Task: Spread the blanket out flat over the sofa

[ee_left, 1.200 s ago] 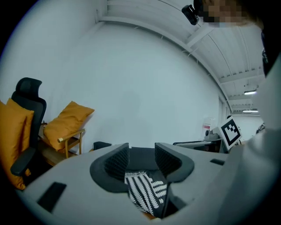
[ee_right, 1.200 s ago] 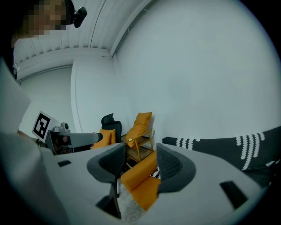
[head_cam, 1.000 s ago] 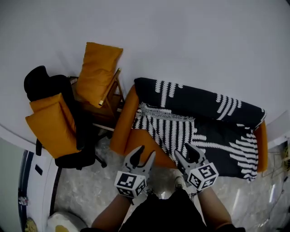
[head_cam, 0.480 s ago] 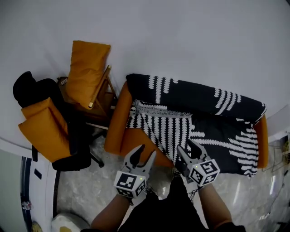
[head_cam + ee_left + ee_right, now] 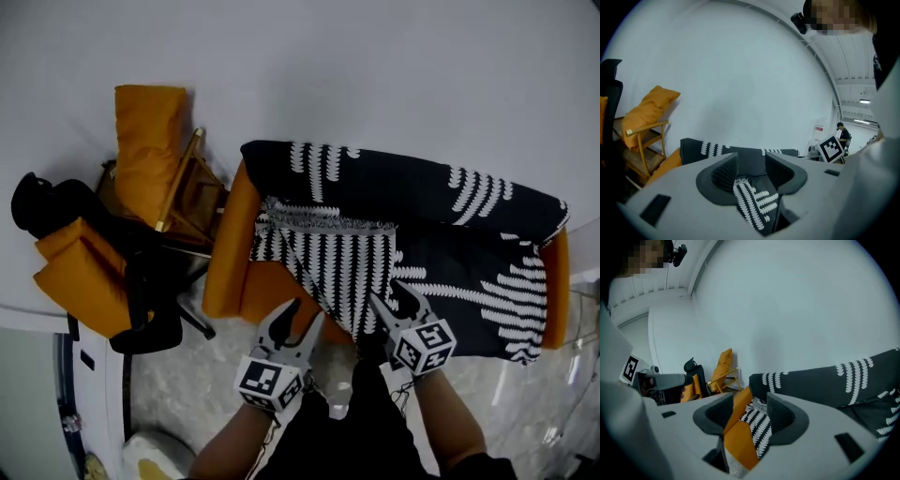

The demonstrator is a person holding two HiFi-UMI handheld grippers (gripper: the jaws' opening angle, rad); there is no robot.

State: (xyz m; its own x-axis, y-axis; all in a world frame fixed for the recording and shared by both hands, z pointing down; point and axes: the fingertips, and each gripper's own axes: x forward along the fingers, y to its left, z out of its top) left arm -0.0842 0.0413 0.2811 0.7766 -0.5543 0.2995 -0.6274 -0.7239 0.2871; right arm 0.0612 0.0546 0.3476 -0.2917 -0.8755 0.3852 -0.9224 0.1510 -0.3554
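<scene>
Jaws apart, left gripper [image 5: 305,315], right gripper [image 5: 388,294] — blanket [image 5: 347,264] just ahead, on sofa [image 5: 225,255]

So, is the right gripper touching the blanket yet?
Apart. Right gripper view: the right gripper has open, empty jaws; the blanket lies farther off, beyond the sofa front.

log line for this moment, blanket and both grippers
stage: pre-grasp | blanket: folded over on sofa, left seat front bare | left gripper: open, empty | right gripper: open, empty

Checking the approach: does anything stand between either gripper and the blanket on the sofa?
Nothing visible does. The left gripper and right gripper, both open, face the blanket directly across the sofa seat's bare front edge.
</scene>
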